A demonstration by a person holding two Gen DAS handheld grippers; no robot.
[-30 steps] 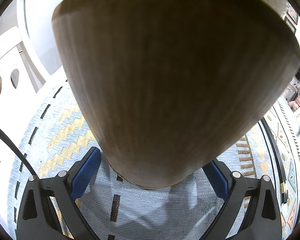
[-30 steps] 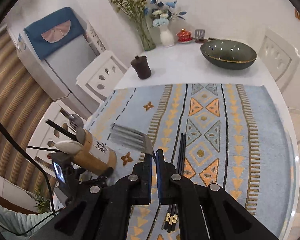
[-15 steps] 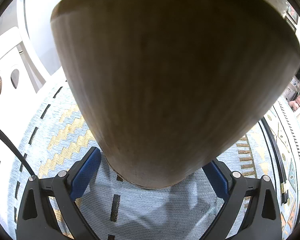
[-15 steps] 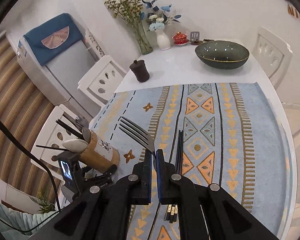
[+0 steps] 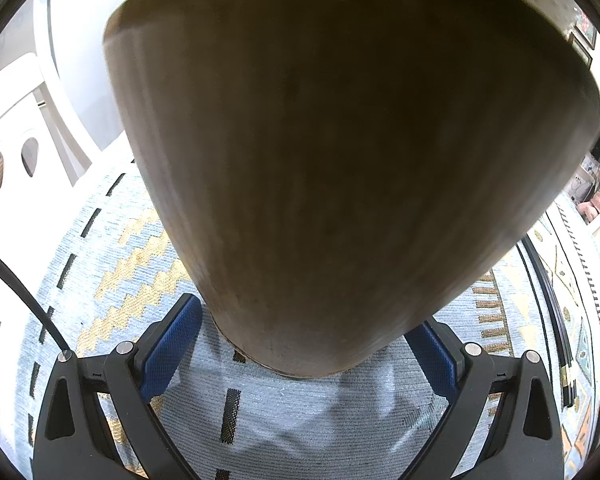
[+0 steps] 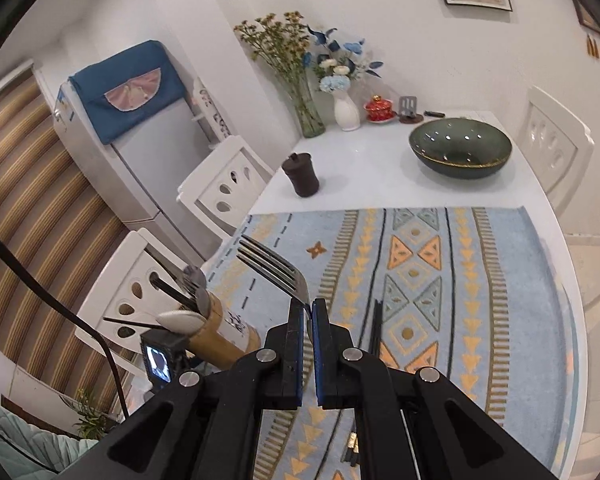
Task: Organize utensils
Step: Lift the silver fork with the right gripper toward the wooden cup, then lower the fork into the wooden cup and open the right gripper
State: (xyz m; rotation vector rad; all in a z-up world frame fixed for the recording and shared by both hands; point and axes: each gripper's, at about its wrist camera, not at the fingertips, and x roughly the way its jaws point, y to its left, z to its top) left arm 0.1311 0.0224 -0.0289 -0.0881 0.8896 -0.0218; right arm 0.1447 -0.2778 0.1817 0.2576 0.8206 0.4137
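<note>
A bamboo utensil holder [image 5: 340, 160] fills the left wrist view, standing on the blue patterned mat [image 5: 284, 420]. My left gripper [image 5: 304, 340] is shut on its lower part, a blue pad pressed on each side. In the right wrist view the same holder [image 6: 220, 336] sits at lower left with a white spoon [image 6: 180, 318], dark chopsticks and grey utensils in it. My right gripper [image 6: 310, 312] is shut on the neck of a steel fork [image 6: 272, 264]. The fork is held above the mat with its tines pointing up and left. A pair of black chopsticks [image 6: 376, 328] lies on the mat just right of the gripper.
On the white table [image 6: 364, 176] behind the mat stand a dark green bowl [image 6: 460, 148], a dark brown lidded cup [image 6: 302, 174] and two flower vases [image 6: 312, 116]. White chairs [image 6: 224, 188] line the table's left edge, and another stands at the right.
My right gripper has risen with the fork, whose tines now stand clear above the mat. The left gripper and the holder have not moved.
</note>
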